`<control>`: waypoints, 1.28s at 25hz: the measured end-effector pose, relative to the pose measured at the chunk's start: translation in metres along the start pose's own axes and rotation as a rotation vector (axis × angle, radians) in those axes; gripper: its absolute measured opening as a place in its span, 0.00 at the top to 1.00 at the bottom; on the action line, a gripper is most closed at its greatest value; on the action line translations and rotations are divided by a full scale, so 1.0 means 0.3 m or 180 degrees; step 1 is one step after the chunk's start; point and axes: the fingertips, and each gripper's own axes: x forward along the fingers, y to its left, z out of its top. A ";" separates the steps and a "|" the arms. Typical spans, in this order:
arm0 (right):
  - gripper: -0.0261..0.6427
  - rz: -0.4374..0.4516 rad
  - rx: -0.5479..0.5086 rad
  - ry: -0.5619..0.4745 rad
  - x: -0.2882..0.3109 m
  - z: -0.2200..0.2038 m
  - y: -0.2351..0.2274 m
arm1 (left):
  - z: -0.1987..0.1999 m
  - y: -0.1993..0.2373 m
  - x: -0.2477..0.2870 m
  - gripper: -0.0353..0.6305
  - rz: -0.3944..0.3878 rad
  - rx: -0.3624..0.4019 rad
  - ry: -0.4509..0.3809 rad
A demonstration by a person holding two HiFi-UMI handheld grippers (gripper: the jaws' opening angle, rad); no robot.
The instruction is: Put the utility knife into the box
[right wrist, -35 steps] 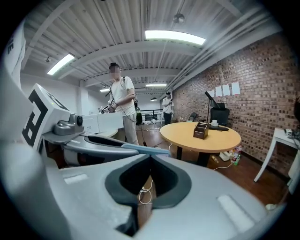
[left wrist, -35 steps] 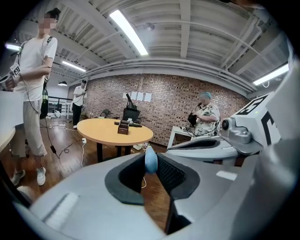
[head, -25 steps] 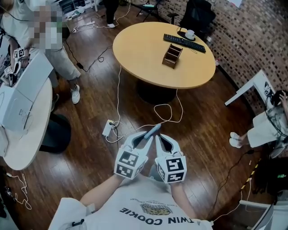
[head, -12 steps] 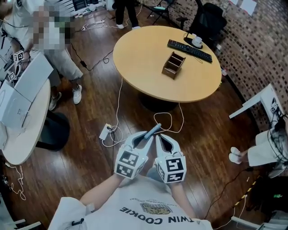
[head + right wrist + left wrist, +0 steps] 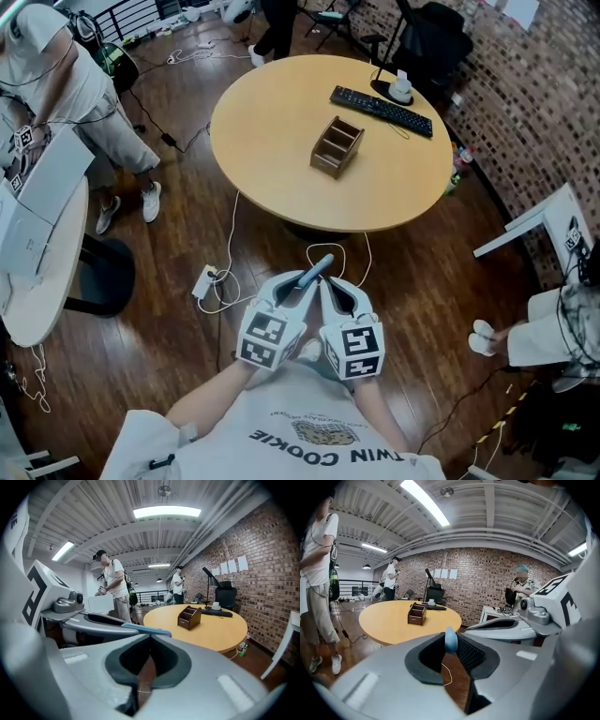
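Note:
The blue utility knife (image 5: 317, 269) sticks out forward from my left gripper (image 5: 299, 290), which is shut on it; its rounded blue end (image 5: 451, 640) shows between the pads. My right gripper (image 5: 327, 290) is right beside it, shut and holding nothing; in the right gripper view the knife (image 5: 146, 630) passes just left of its tips. Both are held close to my body above the wooden floor. The brown wooden box (image 5: 337, 147), with open compartments, stands on the round yellow table (image 5: 265, 122) ahead, also seen as the box (image 5: 416, 614) and the box (image 5: 189, 617).
A black keyboard (image 5: 380, 110) and a white cup (image 5: 401, 91) lie at the table's far edge. A power strip (image 5: 204, 280) and white cables (image 5: 234, 246) lie on the floor between me and the table. A white table (image 5: 37, 272) and a person (image 5: 89, 103) stand at left.
The round table and box have come closer and shifted left in the head view. Both grippers keep the same pose, knife still held.

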 end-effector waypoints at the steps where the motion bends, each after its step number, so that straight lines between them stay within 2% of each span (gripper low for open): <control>1: 0.96 0.0010 -0.0009 0.0003 0.003 0.003 -0.027 | 0.009 -0.006 0.029 0.84 0.0011 0.0010 0.0000; 8: 0.96 -0.0006 -0.0015 -0.0053 -0.001 0.029 -0.160 | 0.056 -0.045 0.134 0.83 0.0024 0.0069 0.0027; 18: 0.96 -0.0107 0.0053 -0.0034 0.049 0.050 -0.211 | 0.088 -0.008 0.200 0.83 -0.0079 0.0119 0.0077; 25: 0.96 -0.0269 0.0050 0.0001 0.190 0.092 -0.241 | 0.092 0.122 0.285 0.83 -0.0248 0.0102 0.0126; 32: 0.96 -0.0393 0.0099 0.0076 0.377 0.132 -0.277 | 0.135 0.295 0.405 0.83 -0.0396 0.0203 0.0177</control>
